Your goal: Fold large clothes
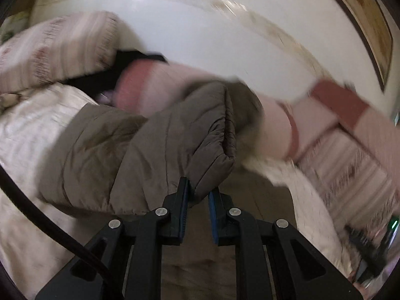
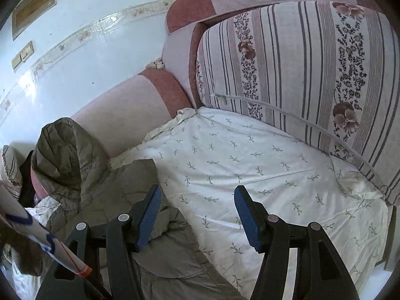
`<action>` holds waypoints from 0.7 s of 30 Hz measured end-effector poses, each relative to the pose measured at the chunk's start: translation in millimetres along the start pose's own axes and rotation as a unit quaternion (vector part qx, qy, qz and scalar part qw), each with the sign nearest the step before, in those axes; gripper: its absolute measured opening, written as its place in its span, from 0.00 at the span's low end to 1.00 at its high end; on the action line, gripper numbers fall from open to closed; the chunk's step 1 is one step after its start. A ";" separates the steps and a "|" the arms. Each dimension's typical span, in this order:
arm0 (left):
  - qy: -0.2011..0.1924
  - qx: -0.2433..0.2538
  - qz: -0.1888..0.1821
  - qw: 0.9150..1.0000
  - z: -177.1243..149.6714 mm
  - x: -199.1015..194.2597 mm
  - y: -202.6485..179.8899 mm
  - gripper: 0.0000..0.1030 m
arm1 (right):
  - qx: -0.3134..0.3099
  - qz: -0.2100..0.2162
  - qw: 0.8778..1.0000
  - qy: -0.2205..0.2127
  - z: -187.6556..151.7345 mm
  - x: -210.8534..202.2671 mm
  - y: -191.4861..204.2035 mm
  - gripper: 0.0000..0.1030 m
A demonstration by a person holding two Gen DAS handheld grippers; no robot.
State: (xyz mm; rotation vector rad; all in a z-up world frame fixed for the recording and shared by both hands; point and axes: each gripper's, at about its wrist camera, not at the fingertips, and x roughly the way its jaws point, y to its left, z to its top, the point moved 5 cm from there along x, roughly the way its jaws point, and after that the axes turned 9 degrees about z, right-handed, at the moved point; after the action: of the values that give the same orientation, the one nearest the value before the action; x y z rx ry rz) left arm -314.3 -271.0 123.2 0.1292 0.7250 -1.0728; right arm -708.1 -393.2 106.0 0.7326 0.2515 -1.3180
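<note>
A brown-grey quilted jacket (image 1: pixel 150 137) lies on a sofa covered by a white sheet. My left gripper (image 1: pixel 200 195) is shut on the cuff end of its sleeve (image 1: pixel 215 155), which is lifted off the sheet; this view is blurred. In the right wrist view the jacket (image 2: pixel 105 200) is bunched at the lower left, with a puffy part (image 2: pixel 60 150) raised against the armrest. My right gripper (image 2: pixel 197 192) is open with nothing between its pads. Its left finger (image 2: pixel 150 210) hangs over the jacket's edge and its right finger (image 2: pixel 246 212) over the bare sheet.
The leaf-print sheet (image 2: pixel 262 165) covers the seat. A striped floral cushion (image 2: pixel 300 75) leans at the back right, and another cushion (image 1: pixel 57 47) lies at the far left. The pink armrest (image 2: pixel 140 105) borders a glossy tiled wall (image 2: pixel 75 62). A white rod with blue and orange marks (image 2: pixel 37 232) crosses the lower left.
</note>
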 end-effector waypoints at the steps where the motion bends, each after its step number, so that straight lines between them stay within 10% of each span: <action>1: 0.014 0.009 -0.001 1.000 -10.3 10.5 -11.9 0.14 | 0.000 0.003 1.000 0.000 1.2 -0.4 -1.9 0.63; 9: 0.149 0.103 0.071 0.981 -106.1 101.8 -55.1 0.21 | 0.011 0.024 1.000 0.004 3.3 -3.1 -5.4 0.63; 12: 0.145 0.133 0.055 0.979 -106.5 78.0 -67.1 0.54 | 0.016 0.050 0.999 0.016 1.0 -0.7 1.1 0.63; 17: 0.059 0.132 0.023 0.989 -76.0 -7.0 -57.3 0.72 | 0.022 0.112 0.992 0.056 -13.4 11.8 23.9 0.63; 21: -0.020 0.071 0.082 0.994 -46.1 -47.2 5.4 0.87 | 0.026 0.205 0.968 0.141 -45.1 37.6 61.0 0.63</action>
State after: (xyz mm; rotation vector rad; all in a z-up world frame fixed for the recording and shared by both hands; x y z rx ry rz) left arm -344.8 -212.8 114.7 0.2845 0.5916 -0.9667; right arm -630.7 -391.0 71.9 0.9603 0.2769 -0.8290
